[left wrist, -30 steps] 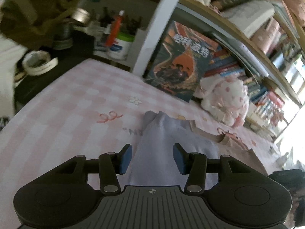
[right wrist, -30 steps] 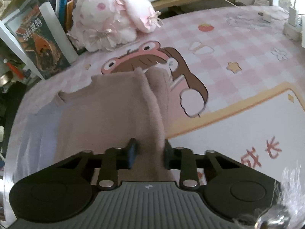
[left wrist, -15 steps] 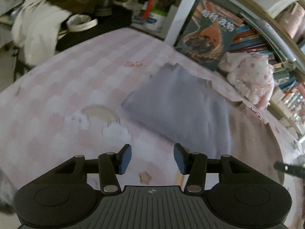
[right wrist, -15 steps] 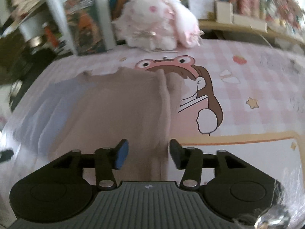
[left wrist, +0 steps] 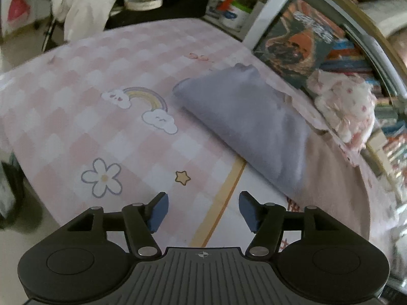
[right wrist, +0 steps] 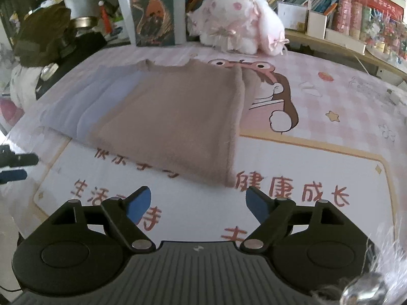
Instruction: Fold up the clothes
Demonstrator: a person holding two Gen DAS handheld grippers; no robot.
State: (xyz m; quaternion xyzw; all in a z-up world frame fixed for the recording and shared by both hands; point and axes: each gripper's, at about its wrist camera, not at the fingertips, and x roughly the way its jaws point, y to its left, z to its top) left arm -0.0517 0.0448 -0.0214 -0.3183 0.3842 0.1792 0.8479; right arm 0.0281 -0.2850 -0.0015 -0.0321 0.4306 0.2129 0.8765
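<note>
Two garments lie folded side by side on the desk, whose pink checked cloth [right wrist: 330, 96] covers it: a lavender garment [left wrist: 249, 124] and a tan garment [right wrist: 173, 124] that overlaps its edge.

From the left wrist view, the left gripper [left wrist: 202, 211] hangs over bare cloth with its jaws opening and nothing between them. The lavender garment sits ahead of it and to its right, well clear of the blue pads [left wrist: 159, 209]. Only this view shows the rainbow print [left wrist: 145, 101], the flower print [left wrist: 103, 178] and the star print [left wrist: 182, 177] ahead and to the left of the gripper, and a white cloth heap [left wrist: 86, 7] beyond the desk's far edge.

From the right wrist view, the right gripper [right wrist: 198, 203] is likewise opening and empty. The tan garment's near corner lies just ahead of it, not touching. Only here is the tan garment seen whole, with its folded ridge along the right side, the cartoon frog print [right wrist: 269, 96] beyond it, and red printed characters [right wrist: 292, 185] under the gripper. The left gripper's tips poke in at this view's left edge.

Both views show the pink plush toy [right wrist: 239, 25] and a standing book [right wrist: 154, 10] at the far side.
</note>
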